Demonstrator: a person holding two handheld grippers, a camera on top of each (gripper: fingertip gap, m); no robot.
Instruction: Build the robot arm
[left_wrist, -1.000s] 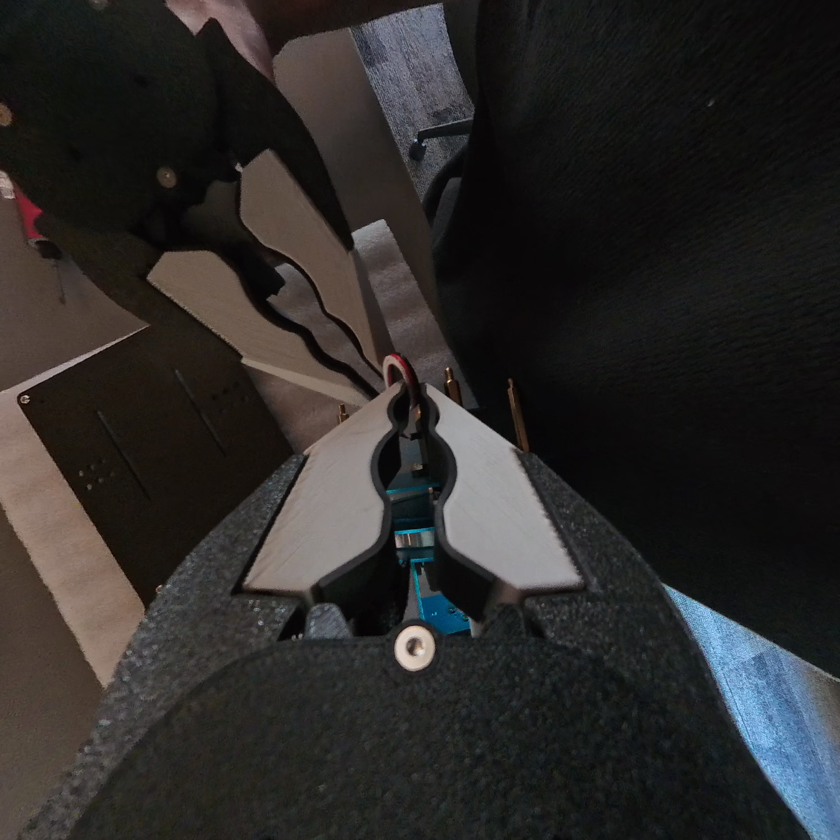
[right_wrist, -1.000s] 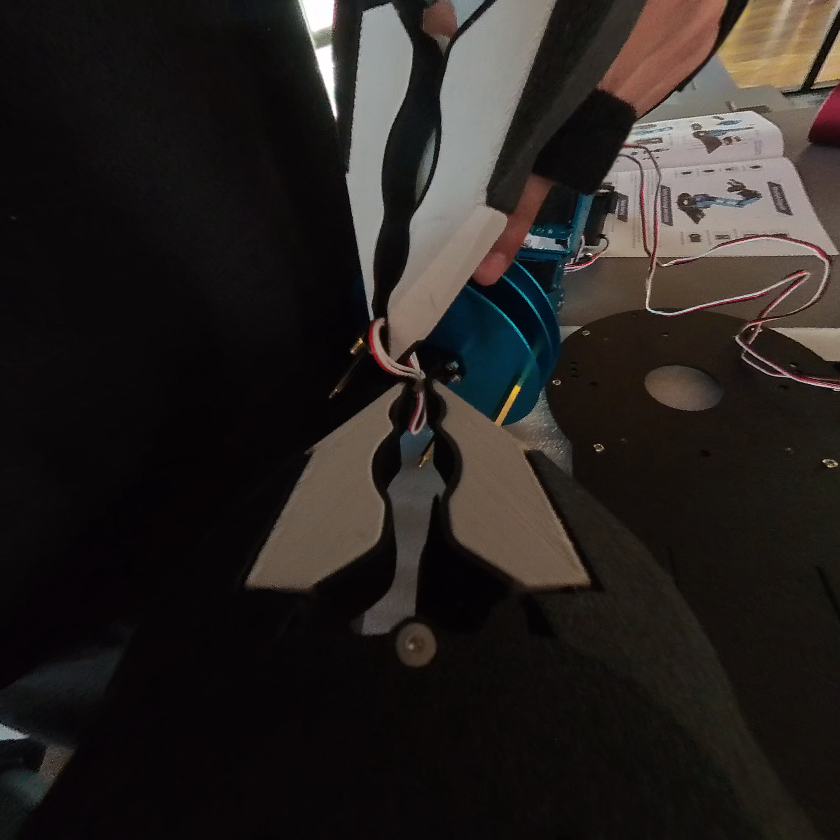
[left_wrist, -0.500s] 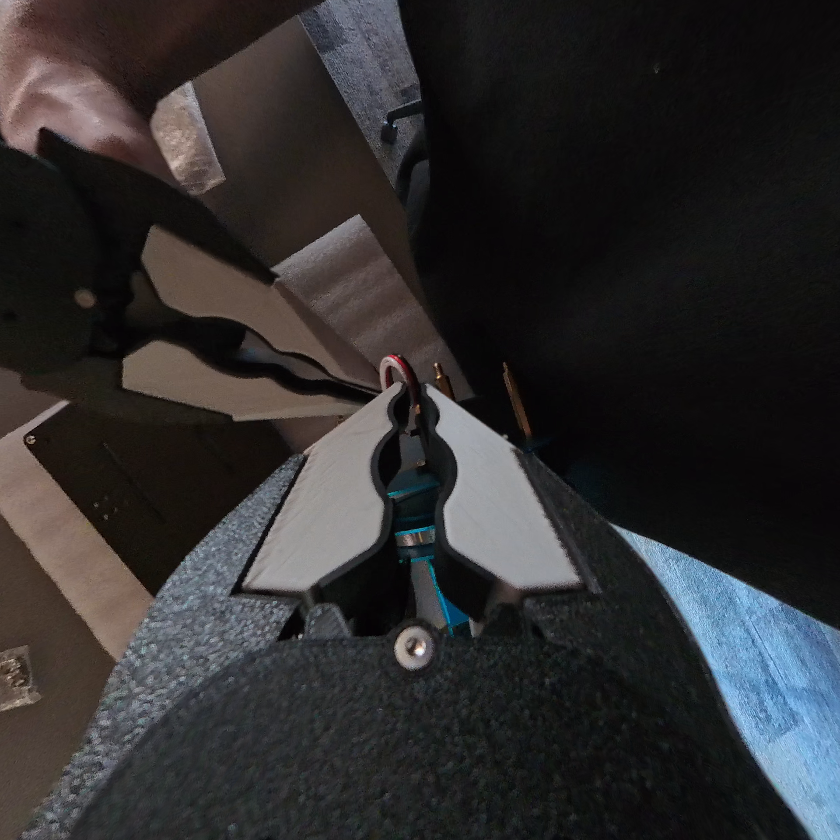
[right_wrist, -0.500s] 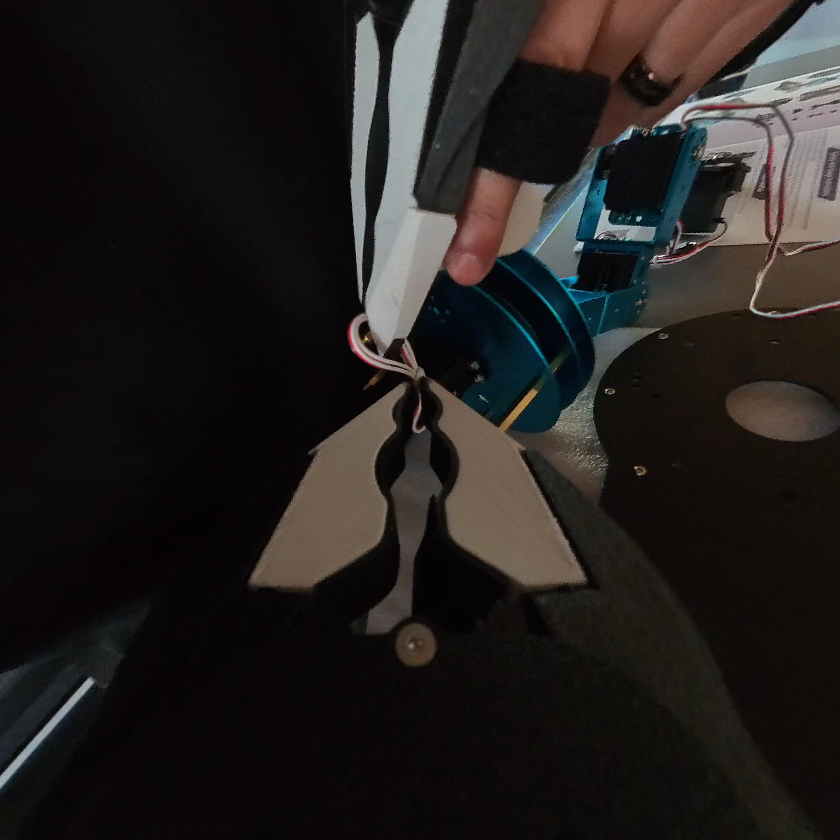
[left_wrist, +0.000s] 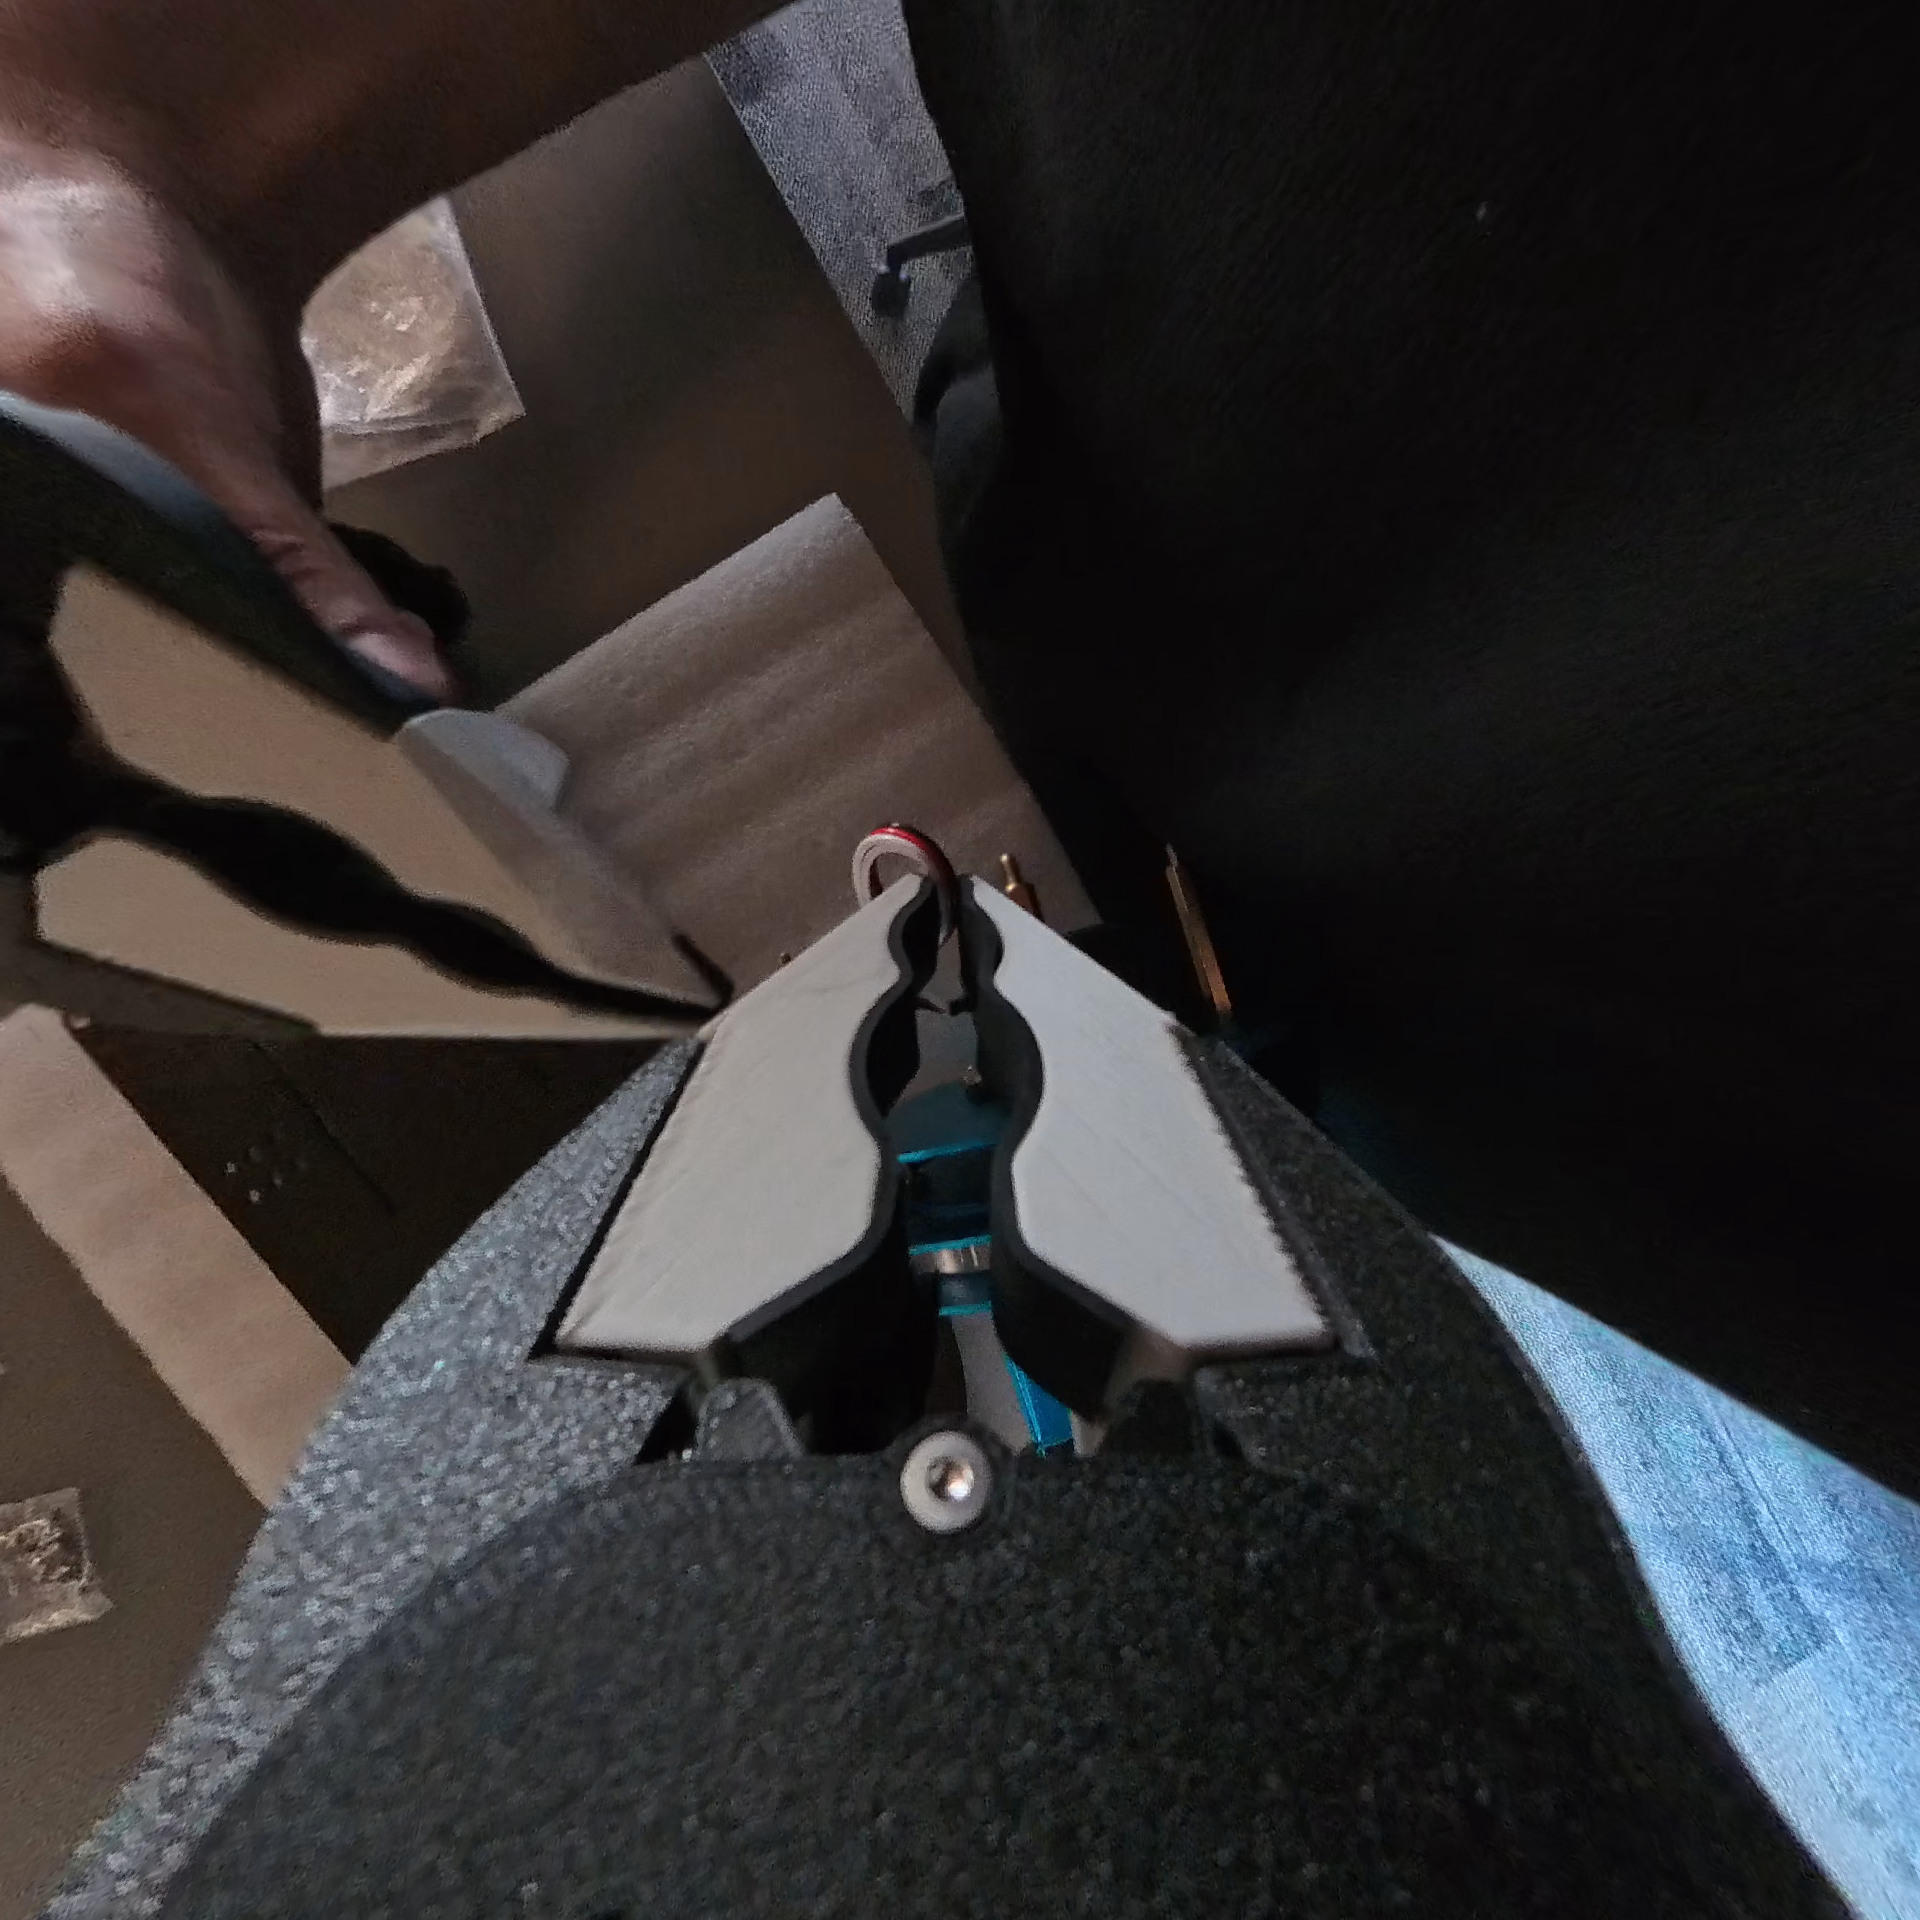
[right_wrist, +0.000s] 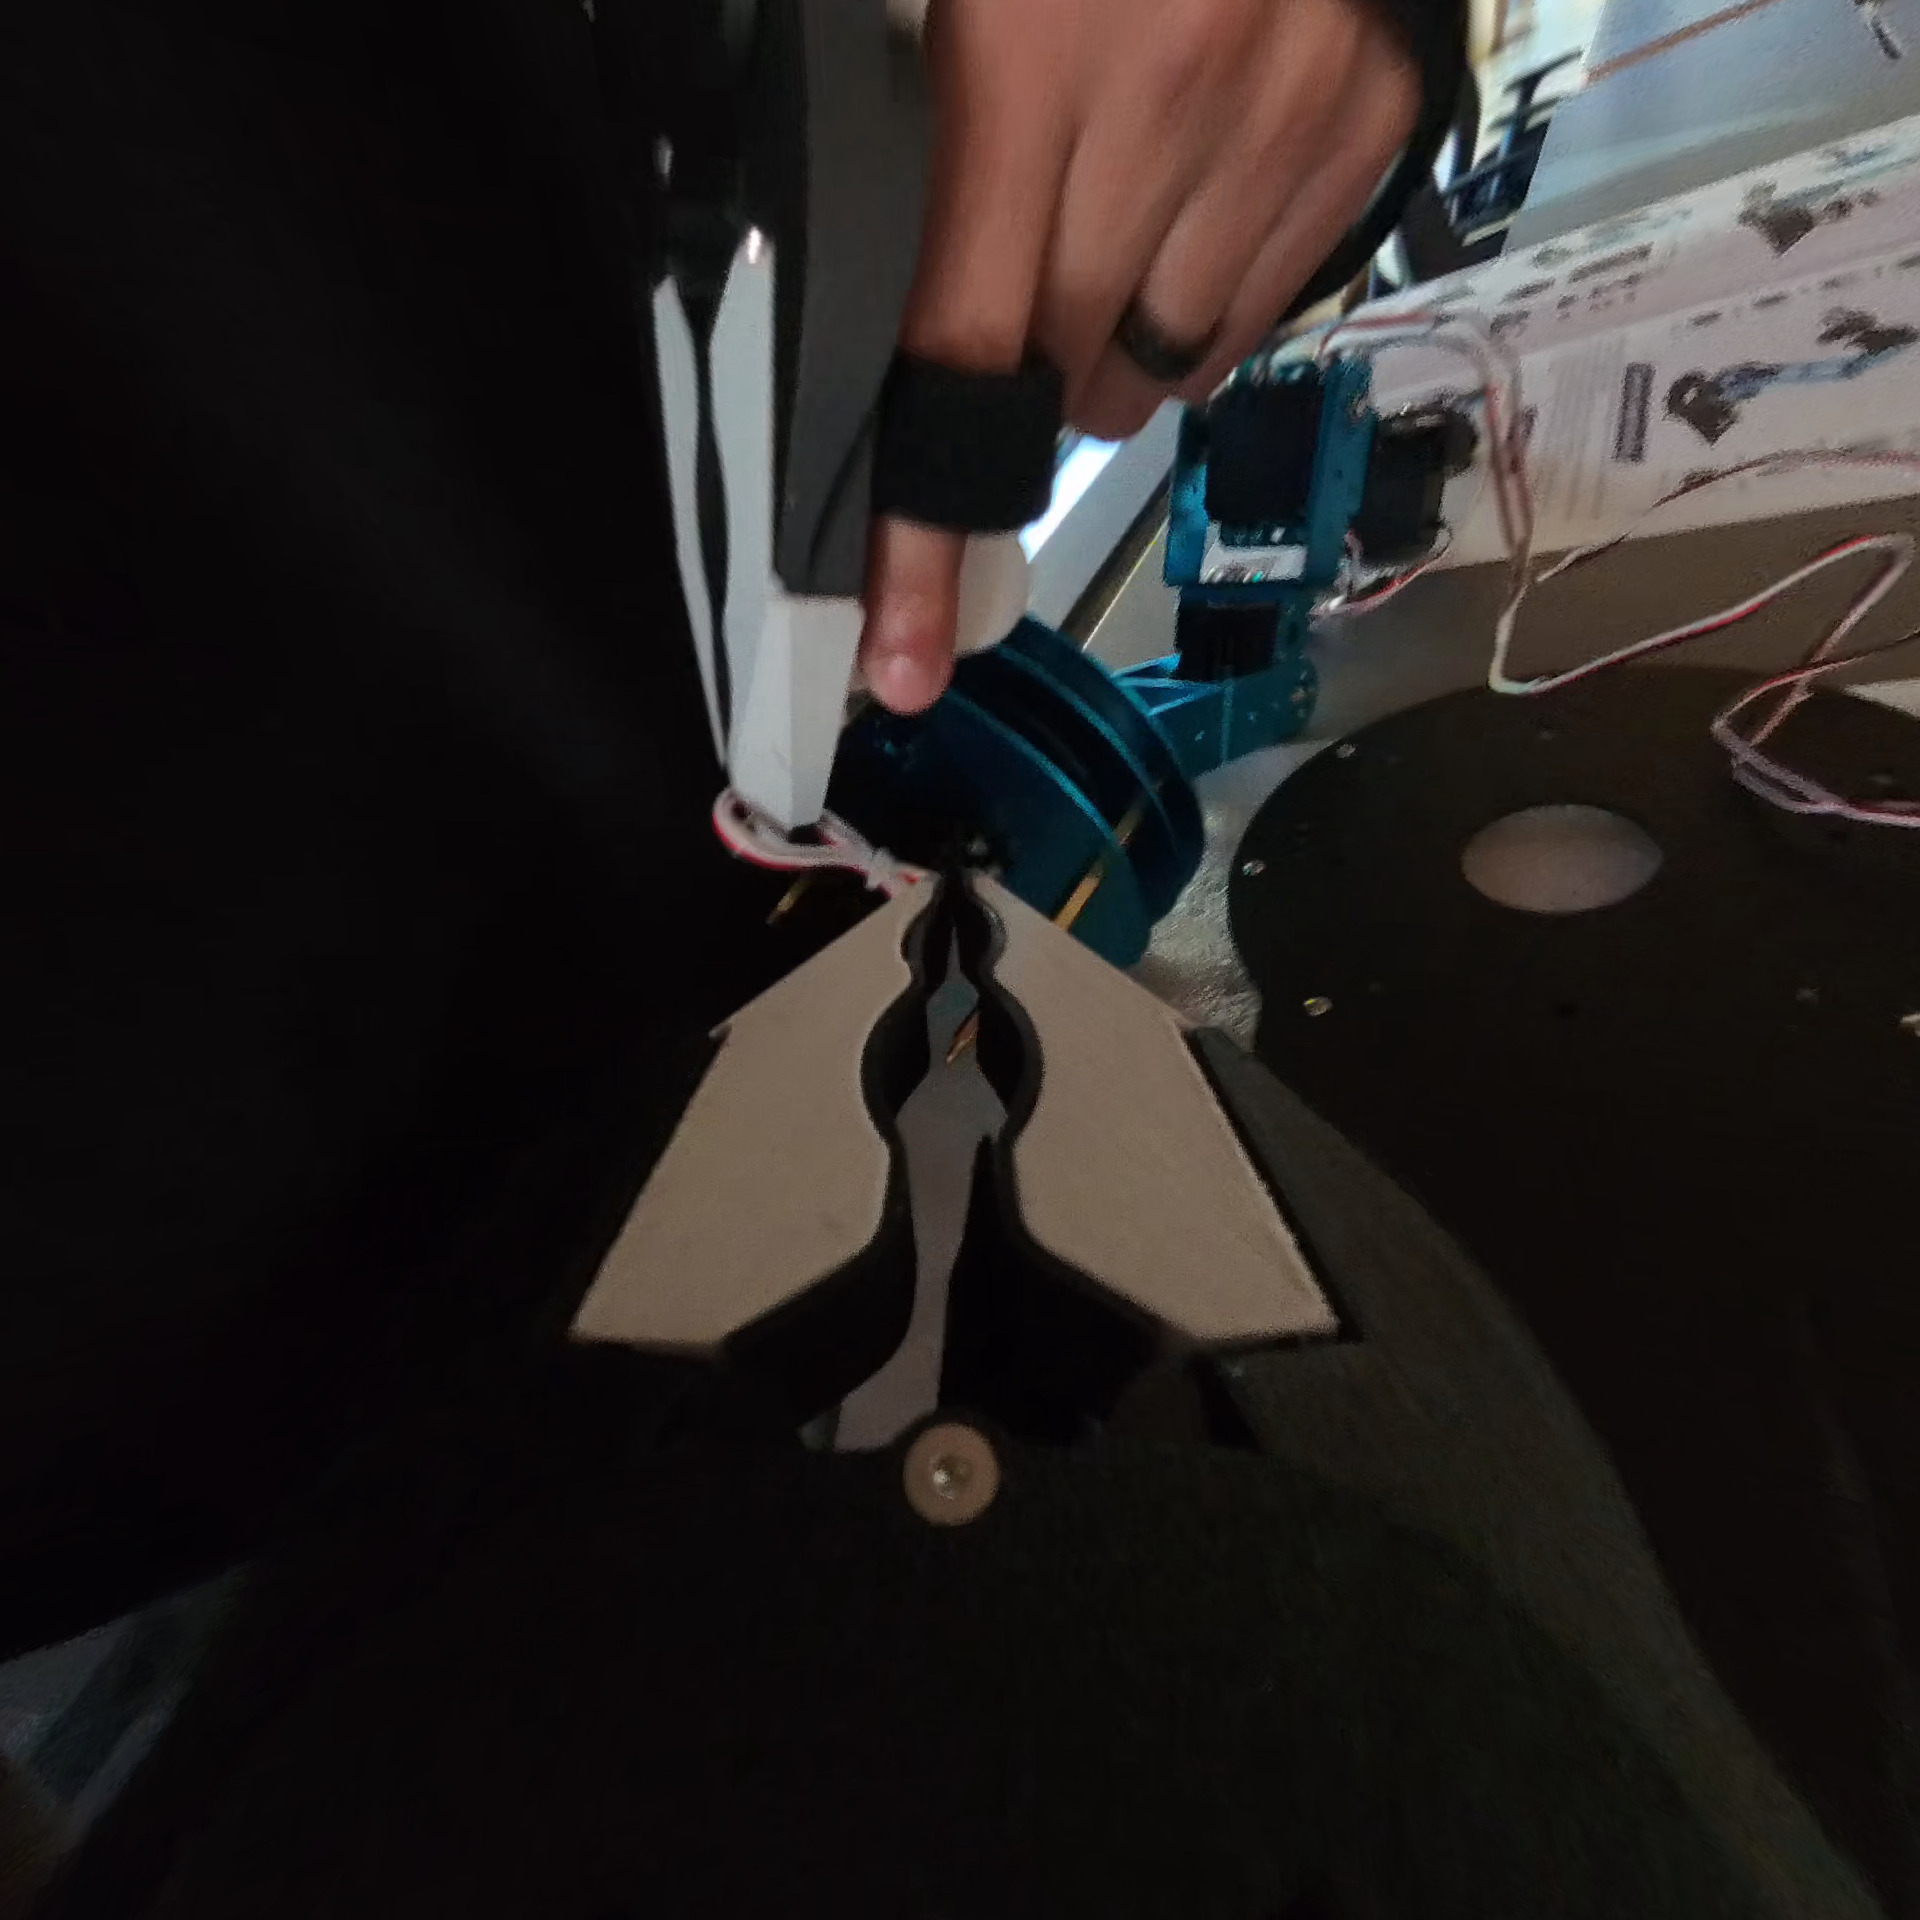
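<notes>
Worktop (right_wrist: 1621, 582) carrying round black plate (right_wrist: 1558, 1091) with hole, printed booklet (right_wrist: 1714, 343), loose wires (right_wrist: 1766, 665); foam sheet (left_wrist: 769, 707), clear bag (left_wrist: 400, 332) lying on it too.

open instruction booklet (right_wrist: 1714, 343), print too blurred to read

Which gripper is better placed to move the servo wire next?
Left, probably: the left gripper is shut on the servo wire, its loop showing past the fingers. The right gripper only catches the wire at its very tips.
</notes>
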